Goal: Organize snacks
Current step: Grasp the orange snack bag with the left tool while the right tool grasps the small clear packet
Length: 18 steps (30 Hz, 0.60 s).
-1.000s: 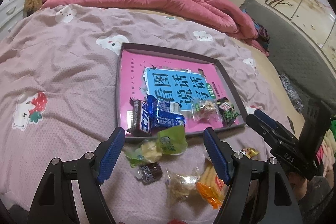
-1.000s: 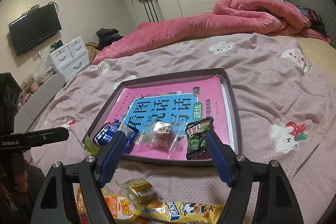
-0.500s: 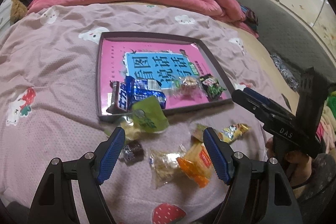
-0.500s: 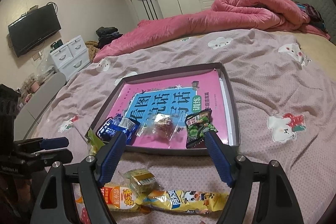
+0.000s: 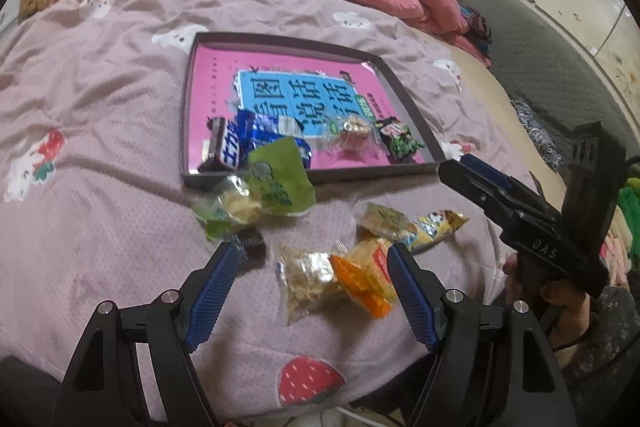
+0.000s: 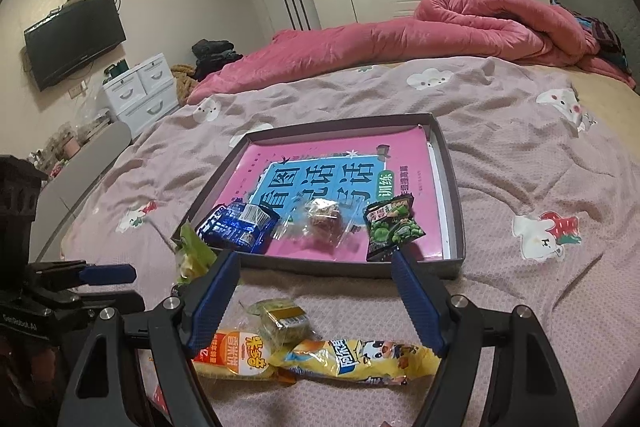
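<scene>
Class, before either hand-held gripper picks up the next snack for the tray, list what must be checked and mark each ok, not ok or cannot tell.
1. Left hand-held gripper open and empty: ok.
2. Right hand-held gripper open and empty: ok.
3. A loose snack between the left jaws: ok; the clear cracker pack and the orange pack lie there on the bedspread.
4. Free room in the tray: ok; its far half holds only the book.
5. Grippers clear of each other: ok; the right one sits apart, off to the side in the left wrist view.
6. Green pack fully inside the tray: not ok; it leans over the near rim.
</scene>
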Motion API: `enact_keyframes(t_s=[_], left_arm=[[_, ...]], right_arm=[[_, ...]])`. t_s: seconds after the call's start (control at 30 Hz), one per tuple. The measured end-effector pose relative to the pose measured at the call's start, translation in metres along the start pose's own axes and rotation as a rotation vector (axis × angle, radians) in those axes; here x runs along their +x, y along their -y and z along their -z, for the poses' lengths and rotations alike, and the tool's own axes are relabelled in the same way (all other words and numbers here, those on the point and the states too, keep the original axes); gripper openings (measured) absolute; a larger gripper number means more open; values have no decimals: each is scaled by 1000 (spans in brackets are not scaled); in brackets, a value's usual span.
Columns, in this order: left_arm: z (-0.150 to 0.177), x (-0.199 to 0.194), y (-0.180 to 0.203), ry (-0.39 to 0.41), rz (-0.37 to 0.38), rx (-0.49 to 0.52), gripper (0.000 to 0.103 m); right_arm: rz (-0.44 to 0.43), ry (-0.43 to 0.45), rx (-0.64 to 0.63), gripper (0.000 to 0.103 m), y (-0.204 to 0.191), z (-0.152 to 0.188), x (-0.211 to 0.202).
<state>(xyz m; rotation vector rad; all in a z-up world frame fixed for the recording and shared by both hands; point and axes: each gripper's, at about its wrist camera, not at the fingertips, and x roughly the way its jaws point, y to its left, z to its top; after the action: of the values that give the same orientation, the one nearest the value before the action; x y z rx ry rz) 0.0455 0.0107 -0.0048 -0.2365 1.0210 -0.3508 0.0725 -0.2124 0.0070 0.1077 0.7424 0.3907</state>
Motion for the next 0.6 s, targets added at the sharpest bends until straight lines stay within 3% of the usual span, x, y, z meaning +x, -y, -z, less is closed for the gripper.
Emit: enact_keyframes(t_s=[0.6], left_arm=[[19,18,30,-67,118,42,78]], right_arm=[[-47,-168,-63,78,-4,14,21]])
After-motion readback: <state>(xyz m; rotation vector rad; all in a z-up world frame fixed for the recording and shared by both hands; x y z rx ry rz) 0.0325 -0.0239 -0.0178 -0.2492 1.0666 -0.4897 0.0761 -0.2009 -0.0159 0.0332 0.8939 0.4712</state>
